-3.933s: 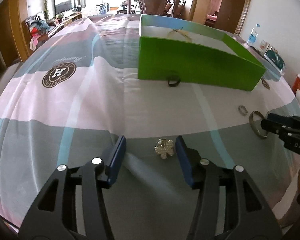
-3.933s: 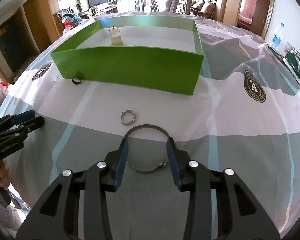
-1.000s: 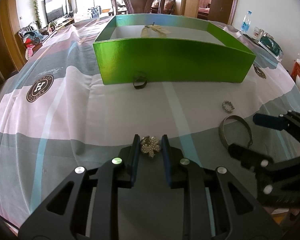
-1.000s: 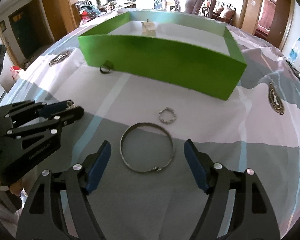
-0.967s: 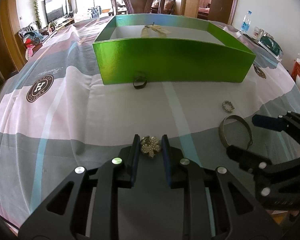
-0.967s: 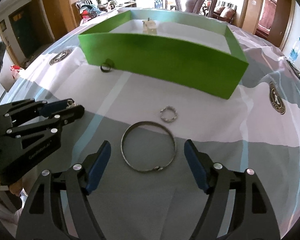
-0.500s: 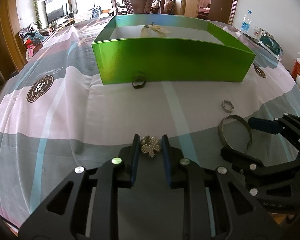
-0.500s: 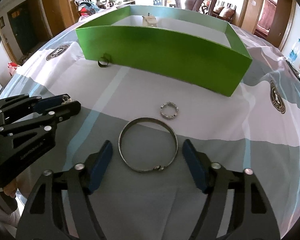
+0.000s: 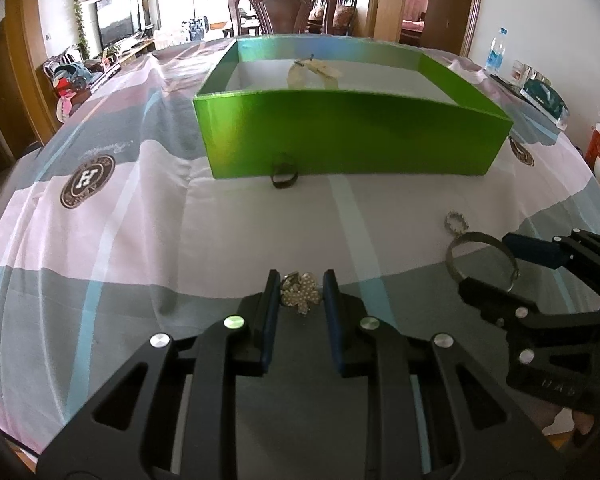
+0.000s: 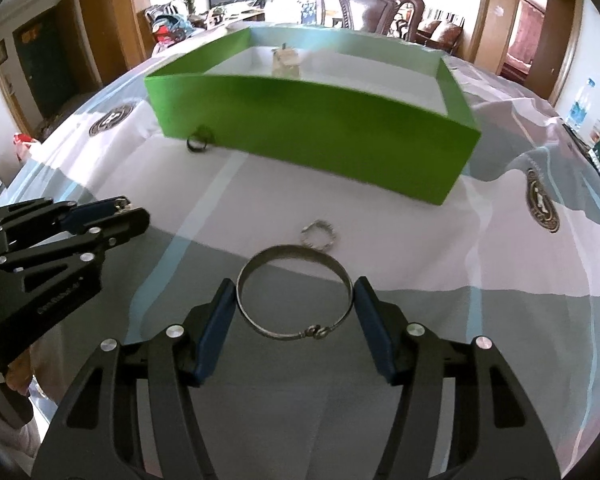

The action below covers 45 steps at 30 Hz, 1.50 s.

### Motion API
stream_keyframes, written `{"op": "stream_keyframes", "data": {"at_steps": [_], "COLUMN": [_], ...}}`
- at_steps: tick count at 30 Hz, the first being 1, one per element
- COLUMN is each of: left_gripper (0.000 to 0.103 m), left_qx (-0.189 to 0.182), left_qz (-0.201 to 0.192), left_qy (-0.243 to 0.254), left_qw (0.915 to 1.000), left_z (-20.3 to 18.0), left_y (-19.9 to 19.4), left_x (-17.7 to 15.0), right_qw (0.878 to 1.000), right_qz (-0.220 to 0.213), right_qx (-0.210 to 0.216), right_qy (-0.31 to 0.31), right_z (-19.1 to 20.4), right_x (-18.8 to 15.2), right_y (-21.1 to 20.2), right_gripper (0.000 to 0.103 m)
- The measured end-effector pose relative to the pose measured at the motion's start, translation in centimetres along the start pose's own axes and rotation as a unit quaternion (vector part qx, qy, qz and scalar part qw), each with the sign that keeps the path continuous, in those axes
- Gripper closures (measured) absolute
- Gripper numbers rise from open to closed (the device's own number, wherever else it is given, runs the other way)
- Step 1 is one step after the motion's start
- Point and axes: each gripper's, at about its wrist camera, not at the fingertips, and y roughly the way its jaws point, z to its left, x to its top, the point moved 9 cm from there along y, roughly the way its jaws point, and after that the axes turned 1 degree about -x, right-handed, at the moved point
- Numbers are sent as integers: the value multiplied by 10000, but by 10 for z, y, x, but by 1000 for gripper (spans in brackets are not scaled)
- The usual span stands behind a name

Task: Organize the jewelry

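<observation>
Tools point level across the bench toward the green box (image 9: 352, 140). Left tool (image 9: 300, 300) is pinched narrow on a brooch (image 9: 300, 288); right tool (image 10: 294, 312) spans a bangle (image 10: 294, 300), pads touching both its sides. Whether either piece is lifted off the cloth is unclear.

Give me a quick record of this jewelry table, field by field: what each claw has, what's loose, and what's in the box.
left claw: shut on flower brooch
right claw: shut on bangle, pads touching its sides
loose on tablecloth: small beaded ring just beyond the bangle; dark ring against the box front
green box: open top, one pale item inside
</observation>
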Motion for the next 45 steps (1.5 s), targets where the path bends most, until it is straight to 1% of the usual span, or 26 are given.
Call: {"op": "stream_keyframes", "data": {"at_steps": [6,30,33,34,40,42,43,45], "left_gripper": [81,81,81,81,81,81,81,81], "left_qx": [8,16,70,94,61,-109,-263,-468], "left_qz": [-55,-68,-271,-392,-1062,-1229,-1272,-1261], "left_qy": [20,10,-67,-92,-38,-69,-143,-328], "left_qw": [10000,10000,9996,9991,9943,9923,9914,9904], "left_z": [-3,-3,7,11,21,21,21,22], "left_y": [-4,-8,-19,-26,-62,-69,-69,-60], "left_x": [4,4,21,30,89,108,120,138], "right_qw": [10000,9999,9997,9995,9942,9909,9894,9863], "right_qz": [2,-37,-215,-298,-1015,-1294,-1395,-1583], "right_qx": [-37,-35,-38,-52,-357,-374,-390,-434], "right_qy": [84,109,127,130,81,35,47,149], "right_z": [-7,-7,-10,-12,-21,-23,-25,-31], "right_x": [2,3,16,21,70,90,98,117], "right_y": [1,0,-10,-15,-53,-65,-69,-72], "right_gripper": [43,43,43,43,43,43,43,43]}}
